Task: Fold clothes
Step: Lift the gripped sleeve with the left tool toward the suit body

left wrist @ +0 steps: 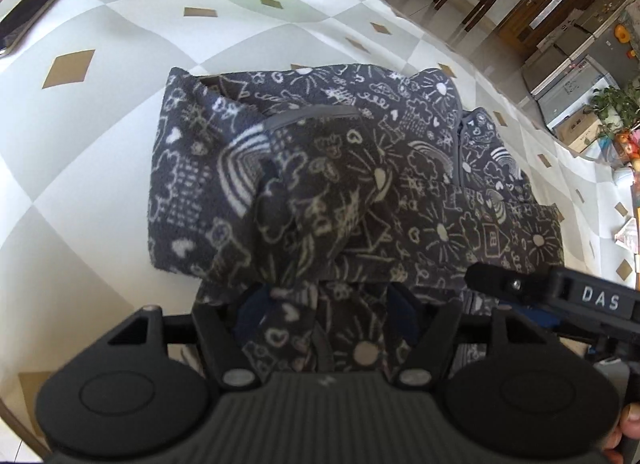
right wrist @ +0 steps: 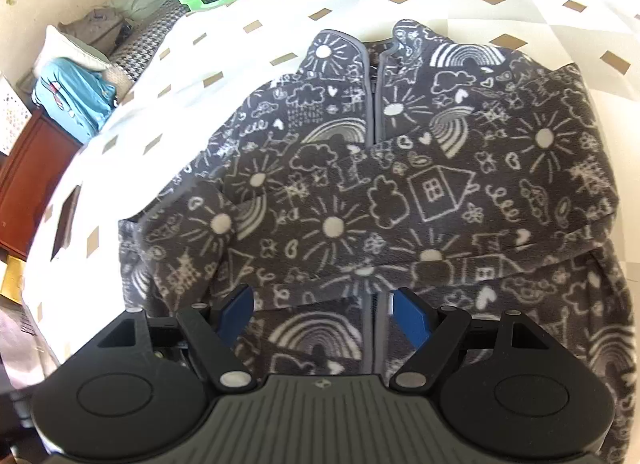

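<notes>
On the diamond-patterned tablecloth (left wrist: 100,136) lies a dark grey doodle-print fleece jacket (left wrist: 400,152), partly folded. A bunched sleeve of it sits between the left gripper (left wrist: 326,314), jaws apart; whether the pads press on it, I cannot tell. Further right, the right gripper (right wrist: 323,316) hovers wide, holding nothing, above the zip (right wrist: 370,328). Soft, light, clingy fleece likely sags; hems and seams look like the best holds.

I see a dark grey fleece jacket (right wrist: 400,184) printed with white doodles of suns, rainbows, houses and clouds. It lies partly folded on the counter, grey-trimmed zipper facing up, one bunched fold (left wrist: 320,200) raised.
</notes>
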Available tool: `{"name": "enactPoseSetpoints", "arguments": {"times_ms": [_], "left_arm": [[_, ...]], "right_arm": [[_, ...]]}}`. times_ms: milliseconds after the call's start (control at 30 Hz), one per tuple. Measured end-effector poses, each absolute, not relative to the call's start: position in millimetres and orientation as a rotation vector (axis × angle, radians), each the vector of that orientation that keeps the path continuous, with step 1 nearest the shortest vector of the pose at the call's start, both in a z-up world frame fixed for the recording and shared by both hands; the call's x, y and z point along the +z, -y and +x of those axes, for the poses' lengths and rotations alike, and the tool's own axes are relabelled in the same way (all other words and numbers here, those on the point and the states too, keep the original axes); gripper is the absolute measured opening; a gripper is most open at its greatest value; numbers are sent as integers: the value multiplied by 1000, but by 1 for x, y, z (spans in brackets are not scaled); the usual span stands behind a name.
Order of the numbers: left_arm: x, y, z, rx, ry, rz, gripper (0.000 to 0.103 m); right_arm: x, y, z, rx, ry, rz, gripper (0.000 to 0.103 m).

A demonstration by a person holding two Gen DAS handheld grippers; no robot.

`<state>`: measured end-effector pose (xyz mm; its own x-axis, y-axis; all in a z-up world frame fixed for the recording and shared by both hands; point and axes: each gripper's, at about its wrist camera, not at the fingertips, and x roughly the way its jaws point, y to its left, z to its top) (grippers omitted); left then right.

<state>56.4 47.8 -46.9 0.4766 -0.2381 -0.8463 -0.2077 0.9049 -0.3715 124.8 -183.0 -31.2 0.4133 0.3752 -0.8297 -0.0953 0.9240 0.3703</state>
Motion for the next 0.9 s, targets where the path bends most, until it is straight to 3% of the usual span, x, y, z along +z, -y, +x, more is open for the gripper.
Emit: {"name": "enactPoseSetpoints", "arguments": {"times_ms": [400,567,767,900], "left_arm": [[-23,-68,67,93,-1191,-275,71],[-22,-71,67,115,-1131,-218,77],[-28,-85,69,185,-1112,-280,77],[-35,-89,69,218,-1124,-273,77]], "right_arm": [[-43,158,148,417,-1137,482,77],[-51,141,158,450,-1133,514,77],[-65,124,170,459,-1145,538,77],[-71,111,175,472,-1132,533,69]]}}
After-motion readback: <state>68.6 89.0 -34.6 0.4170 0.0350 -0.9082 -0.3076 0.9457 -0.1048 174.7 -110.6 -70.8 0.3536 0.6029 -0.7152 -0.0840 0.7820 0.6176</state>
